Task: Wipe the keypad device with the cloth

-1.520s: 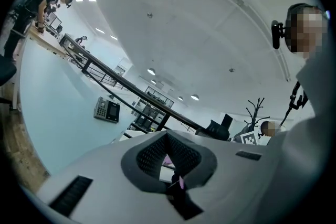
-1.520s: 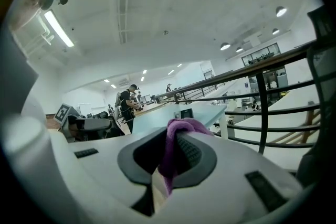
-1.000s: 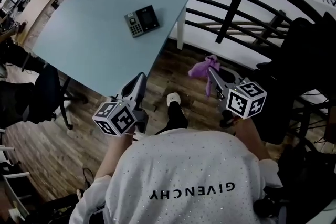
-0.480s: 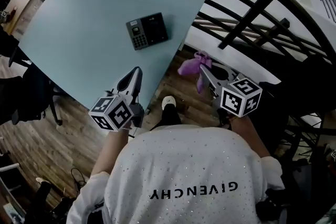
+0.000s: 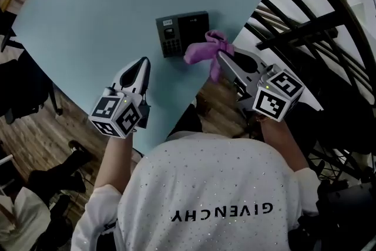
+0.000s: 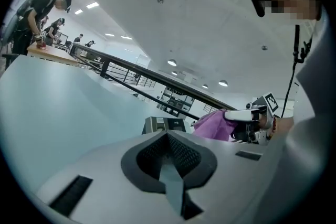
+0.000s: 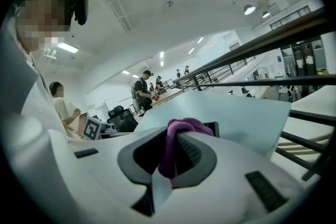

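Note:
The keypad device (image 5: 182,33) is a dark flat box with a small key block on its left half; it lies near the pale blue table's (image 5: 100,14) front right corner. In the left gripper view the keypad device (image 6: 164,125) shows just past the jaws. My right gripper (image 5: 220,57) is shut on a purple cloth (image 5: 202,52), which hangs at the device's right front edge. The cloth (image 7: 174,143) bunches between the jaws in the right gripper view. My left gripper (image 5: 143,63) is shut and empty, over the table to the device's front left.
A black railing (image 5: 305,20) runs past the table's right side, with white panels behind it. Wooden floor (image 5: 35,126) and a dark chair (image 5: 23,91) lie to the left. People stand at a far desk (image 6: 47,50).
Both grippers have moved forward over the table toward the device. The cloth, earlier off the table's edge, now hangs at the device's right side.

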`<state>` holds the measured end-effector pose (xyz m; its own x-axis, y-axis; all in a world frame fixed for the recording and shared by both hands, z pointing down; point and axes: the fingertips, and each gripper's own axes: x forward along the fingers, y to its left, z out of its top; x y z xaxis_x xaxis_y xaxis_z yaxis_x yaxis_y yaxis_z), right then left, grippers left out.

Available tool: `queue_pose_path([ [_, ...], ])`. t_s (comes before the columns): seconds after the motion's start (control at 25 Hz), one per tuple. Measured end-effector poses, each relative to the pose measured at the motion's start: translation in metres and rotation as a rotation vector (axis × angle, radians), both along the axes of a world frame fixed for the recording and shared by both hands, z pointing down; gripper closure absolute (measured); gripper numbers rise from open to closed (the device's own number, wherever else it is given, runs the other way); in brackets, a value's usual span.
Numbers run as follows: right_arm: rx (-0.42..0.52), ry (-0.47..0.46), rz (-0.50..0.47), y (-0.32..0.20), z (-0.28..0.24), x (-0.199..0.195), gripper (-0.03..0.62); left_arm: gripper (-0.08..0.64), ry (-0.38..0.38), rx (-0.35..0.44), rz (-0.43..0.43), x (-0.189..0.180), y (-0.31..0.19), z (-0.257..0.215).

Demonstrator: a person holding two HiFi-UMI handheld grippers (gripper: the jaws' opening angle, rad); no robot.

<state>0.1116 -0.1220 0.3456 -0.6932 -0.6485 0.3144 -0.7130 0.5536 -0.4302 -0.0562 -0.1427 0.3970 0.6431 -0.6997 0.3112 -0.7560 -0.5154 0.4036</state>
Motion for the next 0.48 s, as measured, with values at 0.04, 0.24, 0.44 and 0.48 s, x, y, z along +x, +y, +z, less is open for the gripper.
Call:
queue_pose_path([
  [0.04, -0.001, -0.002, -0.026, -0.008, -0.001, -0.007, 0.568, 0.558, 0.005, -0.001, -0.008, -0.002, -0.007, -0.001],
  [0.24, 0.031, 0.055, -0.167, -0.039, 0.001, -0.044, 0.568, 0.558, 0.111, 0.104, -0.14, -0.023, -0.045, -0.027],
  [0.44, 0.028, 0.133, -0.29, -0.049, 0.019, -0.08, 0.568, 0.558, 0.133, 0.06, -0.143, -0.03, -0.058, -0.007],
  [0.48, 0.025, 0.142, -0.307, -0.052, 0.022, -0.086, 0.568, 0.558, 0.128, 0.046, -0.132, -0.029, -0.061, -0.001],
])
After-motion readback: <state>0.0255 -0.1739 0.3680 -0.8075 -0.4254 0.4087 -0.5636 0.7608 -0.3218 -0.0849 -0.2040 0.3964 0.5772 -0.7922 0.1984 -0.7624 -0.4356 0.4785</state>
